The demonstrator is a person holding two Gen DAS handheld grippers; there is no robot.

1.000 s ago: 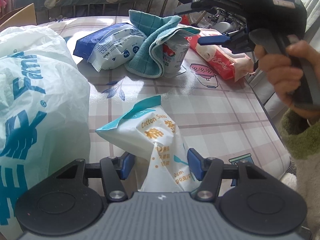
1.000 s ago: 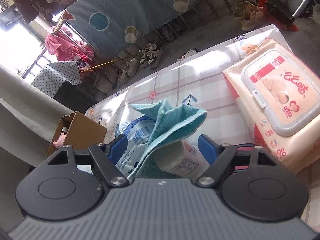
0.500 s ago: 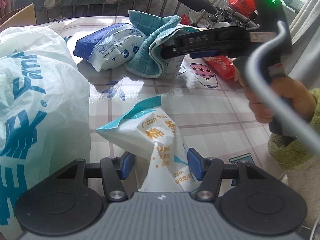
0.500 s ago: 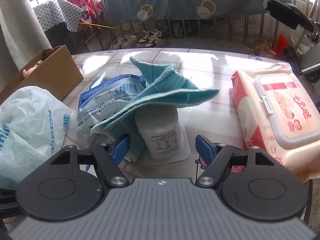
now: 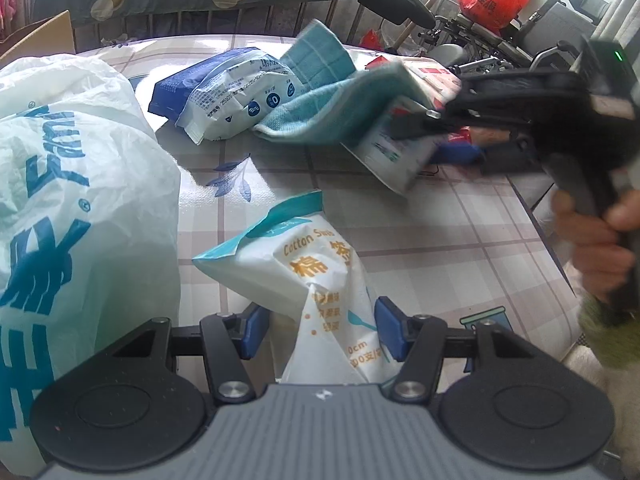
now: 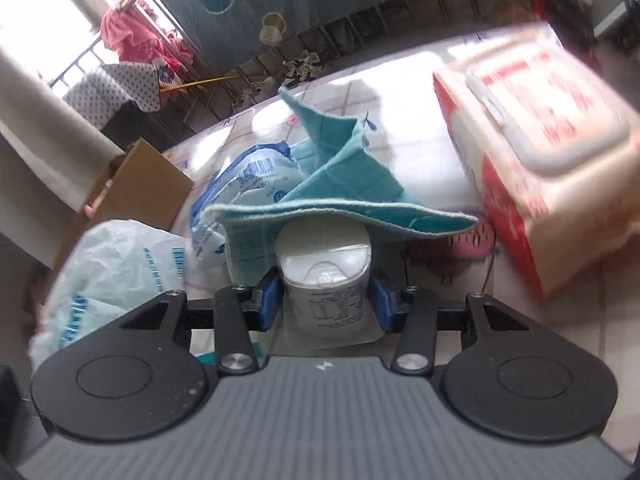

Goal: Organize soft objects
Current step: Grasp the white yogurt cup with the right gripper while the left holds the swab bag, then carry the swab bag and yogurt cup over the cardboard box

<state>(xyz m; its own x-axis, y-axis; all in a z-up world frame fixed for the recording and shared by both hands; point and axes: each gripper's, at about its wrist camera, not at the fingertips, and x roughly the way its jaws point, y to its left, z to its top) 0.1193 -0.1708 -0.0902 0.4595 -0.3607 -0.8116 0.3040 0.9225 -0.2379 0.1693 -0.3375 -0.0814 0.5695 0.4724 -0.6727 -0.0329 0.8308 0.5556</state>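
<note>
We see the white wipes canister [image 6: 326, 280] pinched between the blue pads [image 6: 267, 300] of the right gripper [image 6: 325, 300], both pads pressed against its sides at mid-height. In the right wrist view its long axis runs away from the camera along the fingers, the flip-top cap pointing forward; in the left wrist view the canister [image 5: 394, 148] is tilted, its base lifted toward the near side and its cap end tucked under the teal cloth [image 5: 340, 100]. That cloth [image 6: 340, 204] drapes over the cap like a hood and trails back onto the checked tablecloth [image 5: 440, 232], where it touches the blue-and-white soft pack [image 5: 228, 92]. The right gripper [image 5: 412, 126] is blurred there, so we cannot make out its pad contact from that side. Just beside the canister on its right sits the red-and-cream wet wipes pack [image 6: 532, 160], smeared by motion, its print unreadable. Nearer us, the left gripper [image 5: 318, 332] stands spread, its blue pads on either side of the cotton swab bag [image 5: 316, 280], with a gap at the left pad; we cannot tell whether the right pad touches. The bag leans upright, its long axis running from the gripper up toward its teal-edged top, and its lower end is cut off behind the gripper body. A large white plastic bag [image 5: 68, 200] fills the left side, cropped by the frame.
</note>
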